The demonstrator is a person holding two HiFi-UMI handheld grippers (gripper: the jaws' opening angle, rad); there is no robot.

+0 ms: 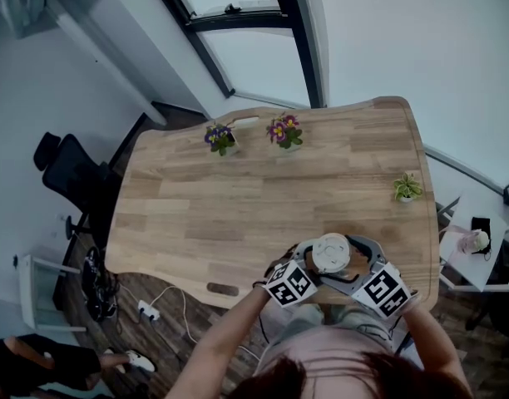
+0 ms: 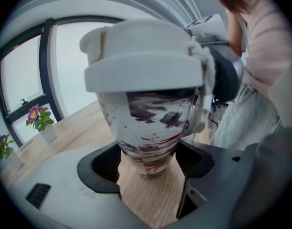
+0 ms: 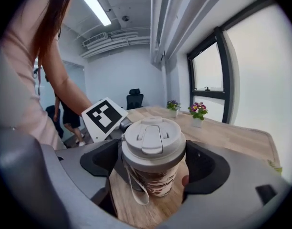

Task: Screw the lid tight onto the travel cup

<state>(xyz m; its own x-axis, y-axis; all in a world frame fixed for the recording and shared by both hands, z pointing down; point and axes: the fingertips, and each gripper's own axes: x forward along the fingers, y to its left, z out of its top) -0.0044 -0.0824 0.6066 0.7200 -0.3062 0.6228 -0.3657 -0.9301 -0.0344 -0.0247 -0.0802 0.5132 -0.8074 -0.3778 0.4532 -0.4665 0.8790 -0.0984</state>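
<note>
Left hand-held gripper [image 2: 147, 162] is clamped on the lower body of the travel cup [image 2: 151, 123], one dark pad pressed to each side of the white wall with its purple and red splashes. Right hand-held gripper [image 3: 153, 163] comes at the same cup from the other side and higher up. Its jaws are closed against the rim of the white lid [image 3: 153, 137], which sits on top of the cup with its flip tab facing upward.

A white carry strap [image 3: 134, 187] hangs in a loop from the lid down the side of the cup, just inside the right hand-held gripper's left jaw.

From the head view, the cup stands upright on the wooden counter [image 1: 238, 198] between the two hand-held grippers, close to the counter's near edge and right in front of the person.

Well ahead of both grippers, two flowering potted plants [image 1: 284, 131] stand at the far edge of the counter. A small green plant [image 1: 407, 187] sits ahead of the right hand-held gripper and off to its right.
</note>
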